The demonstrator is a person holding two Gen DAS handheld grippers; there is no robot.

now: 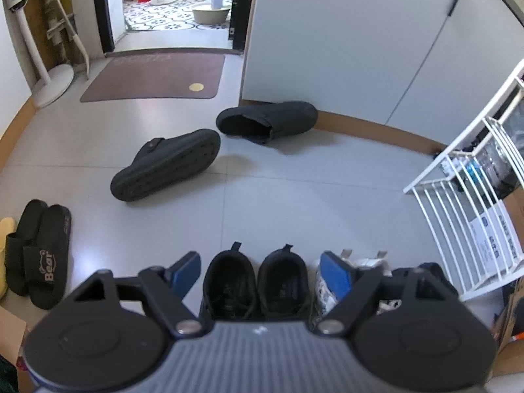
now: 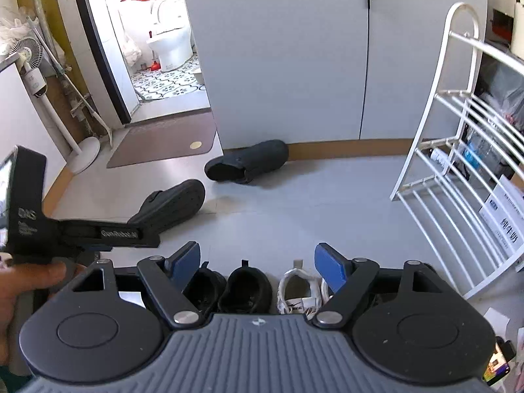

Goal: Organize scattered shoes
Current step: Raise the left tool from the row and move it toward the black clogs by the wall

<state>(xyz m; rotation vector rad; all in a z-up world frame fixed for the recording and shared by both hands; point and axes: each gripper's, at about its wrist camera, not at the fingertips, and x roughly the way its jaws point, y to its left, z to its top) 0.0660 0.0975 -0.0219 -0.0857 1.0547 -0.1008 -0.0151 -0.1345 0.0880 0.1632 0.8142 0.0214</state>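
black lace-ups (image 1: 255,281) and white sneakers (image 2: 299,290) lined up | two dark clogs (image 1: 167,163) loose | left gripper (image 1: 262,273), right gripper (image 2: 257,262) jaws spread, empty

Both my wrist cameras look forward and down over the floor (from close above), sharing the black clogs (image 1: 165,165) (image 2: 170,204).
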